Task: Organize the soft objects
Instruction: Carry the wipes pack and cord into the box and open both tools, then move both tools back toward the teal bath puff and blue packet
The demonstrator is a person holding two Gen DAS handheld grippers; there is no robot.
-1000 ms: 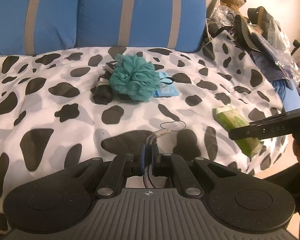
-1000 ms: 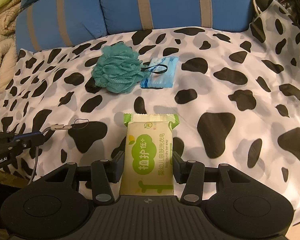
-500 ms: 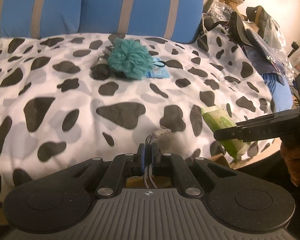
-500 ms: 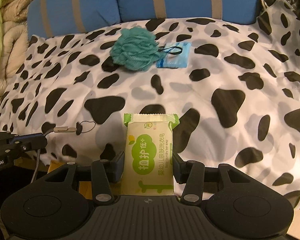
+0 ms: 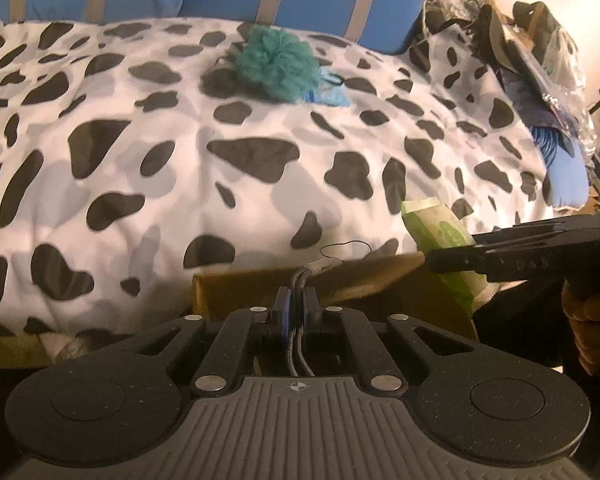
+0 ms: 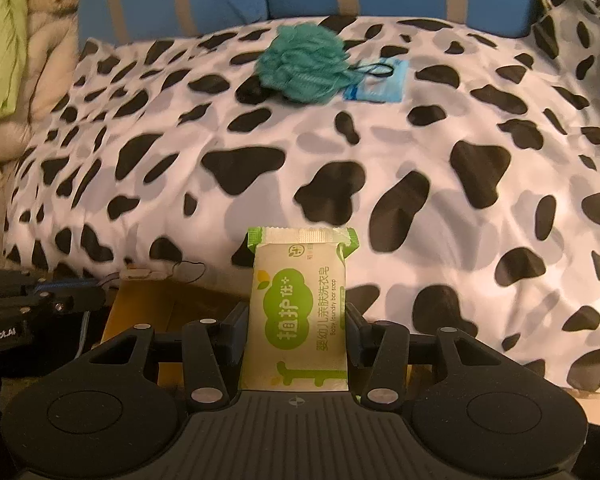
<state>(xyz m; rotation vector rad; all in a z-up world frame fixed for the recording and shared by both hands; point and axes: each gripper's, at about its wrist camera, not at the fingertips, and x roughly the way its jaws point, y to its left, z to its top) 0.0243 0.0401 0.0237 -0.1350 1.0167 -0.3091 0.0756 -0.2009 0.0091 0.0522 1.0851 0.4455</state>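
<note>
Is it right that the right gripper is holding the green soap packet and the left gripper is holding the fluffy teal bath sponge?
Not quite. The left gripper is shut on a thin braided cord, not the teal bath sponge, which lies on the spotted bedcover, as the left wrist view shows. The right gripper does hold the green soap packet.

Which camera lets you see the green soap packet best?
The right wrist view. The soap packet stands upright in the middle, facing the camera, with its green label readable, squeezed by the right tool. The left wrist view shows that packet only side-on at the right edge, partly hidden behind the tool's dark finger.
</note>
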